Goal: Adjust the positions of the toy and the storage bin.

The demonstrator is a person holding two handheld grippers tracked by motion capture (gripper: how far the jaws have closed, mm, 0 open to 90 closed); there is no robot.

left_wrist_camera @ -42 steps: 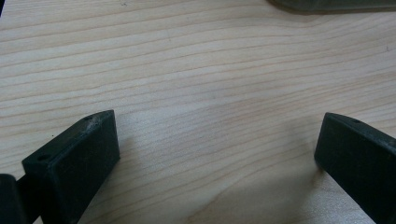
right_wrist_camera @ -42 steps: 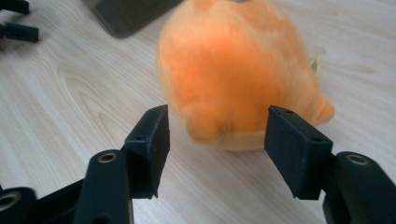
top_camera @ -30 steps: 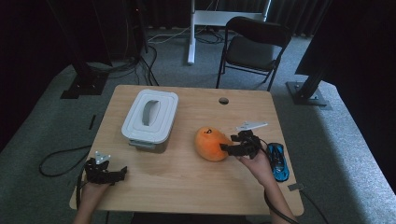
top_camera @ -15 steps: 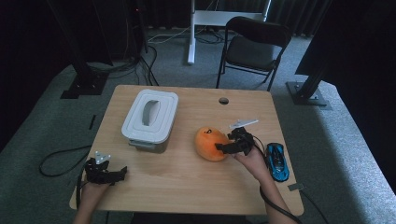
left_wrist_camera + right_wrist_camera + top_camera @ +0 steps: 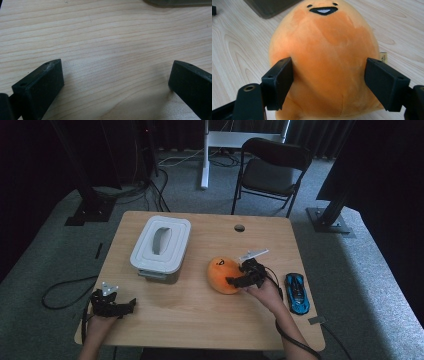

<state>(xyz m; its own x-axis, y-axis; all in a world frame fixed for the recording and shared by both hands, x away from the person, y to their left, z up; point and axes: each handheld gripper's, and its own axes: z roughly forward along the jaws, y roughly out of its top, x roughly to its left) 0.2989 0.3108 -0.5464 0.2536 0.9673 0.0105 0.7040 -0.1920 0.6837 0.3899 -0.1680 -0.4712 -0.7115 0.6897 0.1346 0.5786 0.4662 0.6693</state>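
Observation:
An orange round plush with a small black face [image 5: 221,274] lies on the wooden table [image 5: 200,320], right of the middle. My right gripper [image 5: 235,279] reaches it from the right. In the right gripper view the plush [image 5: 324,45] sits between the jaws of the right gripper [image 5: 328,75], which have just been opening. The black pads [image 5: 278,80] stand at its two sides and I see no dent in the fabric. My left gripper [image 5: 131,304] rests at the table's near left corner. Its jaws [image 5: 116,77] are spread wide over bare wood.
A grey lidded box with a handle [image 5: 161,242] stands left of the plush. A blue toy car [image 5: 297,292] lies just right of my right hand. A small round hole [image 5: 239,227] marks the table's far edge. A black chair [image 5: 272,170] stands behind the table.
My right gripper has moved left and down onto the plush, so that its jaws now straddle it. The left gripper has kept still.

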